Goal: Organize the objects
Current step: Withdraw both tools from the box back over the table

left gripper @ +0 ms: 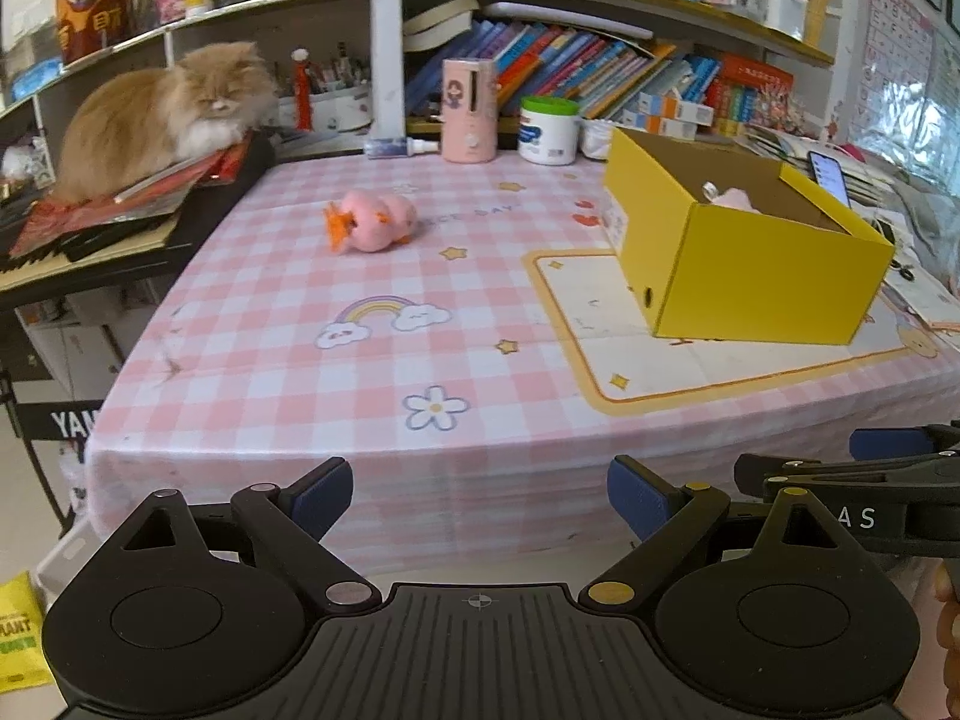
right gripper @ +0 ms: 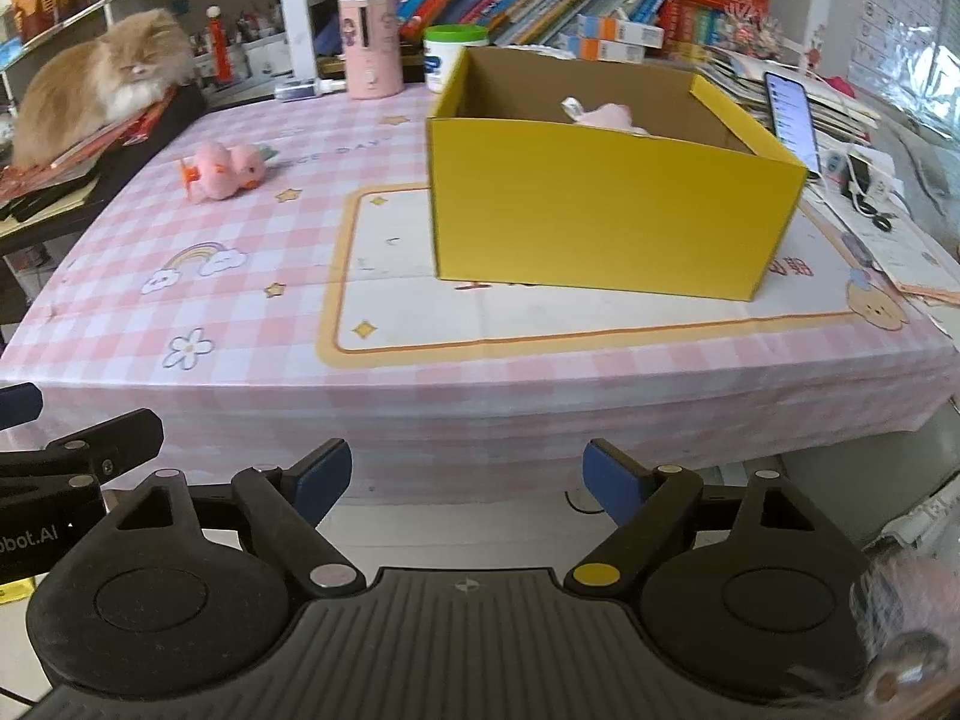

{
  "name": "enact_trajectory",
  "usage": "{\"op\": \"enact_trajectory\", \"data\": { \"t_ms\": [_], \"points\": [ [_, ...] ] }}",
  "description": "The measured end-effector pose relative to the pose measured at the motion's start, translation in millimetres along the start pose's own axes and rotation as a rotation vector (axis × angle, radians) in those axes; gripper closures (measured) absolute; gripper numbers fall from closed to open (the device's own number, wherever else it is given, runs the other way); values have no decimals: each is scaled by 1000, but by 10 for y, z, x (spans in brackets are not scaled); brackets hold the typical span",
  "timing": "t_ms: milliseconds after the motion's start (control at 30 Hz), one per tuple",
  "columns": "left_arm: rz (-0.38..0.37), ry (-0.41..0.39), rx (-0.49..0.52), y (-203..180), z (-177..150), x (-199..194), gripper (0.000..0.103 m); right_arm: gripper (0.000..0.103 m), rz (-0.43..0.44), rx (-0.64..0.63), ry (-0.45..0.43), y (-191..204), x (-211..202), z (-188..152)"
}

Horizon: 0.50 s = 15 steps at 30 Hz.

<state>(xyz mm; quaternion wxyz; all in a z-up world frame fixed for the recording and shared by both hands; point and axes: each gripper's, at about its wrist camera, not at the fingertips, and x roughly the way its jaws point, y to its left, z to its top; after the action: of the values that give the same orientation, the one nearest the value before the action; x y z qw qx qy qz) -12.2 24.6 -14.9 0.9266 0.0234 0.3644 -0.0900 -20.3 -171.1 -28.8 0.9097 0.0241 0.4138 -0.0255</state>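
Nearest the cameras, left claw (left gripper: 480,495) and right claw (right gripper: 467,477) held side by side short of the near edge of the tabletop (left gripper: 372,444), each with blue pads (left gripper: 324,492) spread wide and nothing between them. Beyond the edge, bare pink-checked cloth printed with a flower, a rainbow and stars. Further in on the right, yellow cardboard box (right gripper: 606,210) set open-topped on a cream mat (right gripper: 540,312), with a second pink soft toy (right gripper: 606,117) already lying inside near its back wall. Further in on the left, well apart from the box, pink plush duck (left gripper: 375,221) lying on its side on the cloth, orange feet (left gripper: 336,228) turned toward the stack where a cat (left gripper: 162,114) rested. Judged light, soft and compressible, unlikely to slip against rubber pads and not fragile; likely to deform rather than resist, so a squeeze across the round body preferable to a pinch on feet or beak, which looked floppy. Judged an easy reach for the left claw, with a lift and a drop over the box's near wall to follow. At the far rim, pink canister (left gripper: 469,111) and white tub (left gripper: 549,131) standing before shelved books.
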Motion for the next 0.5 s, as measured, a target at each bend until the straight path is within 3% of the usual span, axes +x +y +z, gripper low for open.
{"op": "enact_trajectory", "data": {
  "t_ms": [500],
  "points": [
    [88, -35, -86, 506, -50, -185, 9, 28, 98, -96, -23, 560, -5, 82]
  ]
}}
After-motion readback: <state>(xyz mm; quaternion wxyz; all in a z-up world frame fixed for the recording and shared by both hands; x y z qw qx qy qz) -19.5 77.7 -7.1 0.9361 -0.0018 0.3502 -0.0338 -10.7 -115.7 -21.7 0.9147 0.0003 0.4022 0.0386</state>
